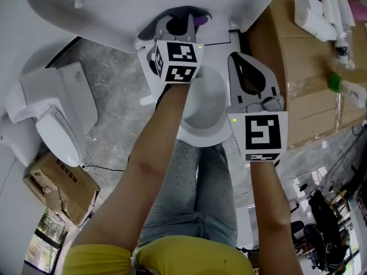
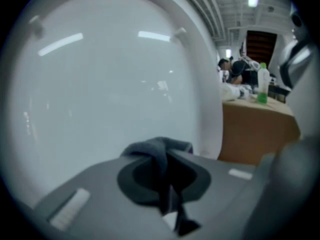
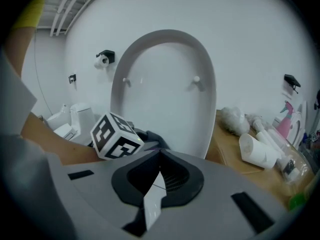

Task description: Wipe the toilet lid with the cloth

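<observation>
- Cloth (image 2: 159, 148) is clamped in the left gripper (image 1: 179, 27), held far up by the raised toilet lid (image 3: 165, 94), ready for wiping.
- Right gripper (image 3: 160, 156) is shut on nothing, parked nearer, probably just out of the way.

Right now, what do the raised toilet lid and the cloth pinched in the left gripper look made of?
The toilet lid looks hard, glossy and white, probably moulded plastic: the ceiling lights reflect off it as sharp streaks. The cloth looks like soft, matte dark grey fabric, maybe microfibre: it bunches in folds with no shine.
</observation>
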`<state>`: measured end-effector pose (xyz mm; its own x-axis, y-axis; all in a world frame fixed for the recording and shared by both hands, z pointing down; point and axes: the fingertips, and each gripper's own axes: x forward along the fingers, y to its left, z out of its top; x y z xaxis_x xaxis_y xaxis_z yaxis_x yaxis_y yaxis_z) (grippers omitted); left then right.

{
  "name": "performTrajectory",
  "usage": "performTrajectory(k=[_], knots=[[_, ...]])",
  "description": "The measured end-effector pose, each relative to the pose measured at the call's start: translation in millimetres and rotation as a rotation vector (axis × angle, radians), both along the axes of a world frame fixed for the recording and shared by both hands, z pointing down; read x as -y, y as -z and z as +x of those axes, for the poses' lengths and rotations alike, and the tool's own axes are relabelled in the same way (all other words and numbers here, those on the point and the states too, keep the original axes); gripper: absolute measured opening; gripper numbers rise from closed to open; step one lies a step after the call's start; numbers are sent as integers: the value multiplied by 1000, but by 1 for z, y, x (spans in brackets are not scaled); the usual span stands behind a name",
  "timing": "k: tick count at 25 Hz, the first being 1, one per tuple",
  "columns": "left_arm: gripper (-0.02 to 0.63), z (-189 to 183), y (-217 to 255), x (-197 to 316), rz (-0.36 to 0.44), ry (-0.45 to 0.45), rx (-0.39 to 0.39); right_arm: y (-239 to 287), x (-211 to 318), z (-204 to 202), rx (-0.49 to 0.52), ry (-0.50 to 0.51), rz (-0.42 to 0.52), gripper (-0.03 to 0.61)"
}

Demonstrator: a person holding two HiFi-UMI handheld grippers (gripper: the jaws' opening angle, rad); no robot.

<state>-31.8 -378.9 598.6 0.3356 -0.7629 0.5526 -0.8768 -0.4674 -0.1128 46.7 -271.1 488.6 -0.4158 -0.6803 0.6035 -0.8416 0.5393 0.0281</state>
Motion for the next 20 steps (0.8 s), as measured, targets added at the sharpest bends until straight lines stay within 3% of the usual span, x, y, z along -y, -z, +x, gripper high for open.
performTrajectory(k=[4,7,10,13,15,20], knots=[[17,82,-12,9,-49,-187,-48,-3,-2,9,-9,-28,-7,17],[15,127,-21,12,-78,-280,-56,-4,-4,22,-21,-58,-13,17],[17,144,-34,9,-77,-378,25,-6,-7,34,-35,-72,-18,17],[15,131,-48,2,-77,-440,125,-6,-11,35,-41,-67,-17,17],[15,105,-62,-4,-114,-416,147,-4,-14,31,-37,-56,-15,17],[15,3,-93,-22,-244,-199,125,3,-19,14,-22,-9,-3,17]])
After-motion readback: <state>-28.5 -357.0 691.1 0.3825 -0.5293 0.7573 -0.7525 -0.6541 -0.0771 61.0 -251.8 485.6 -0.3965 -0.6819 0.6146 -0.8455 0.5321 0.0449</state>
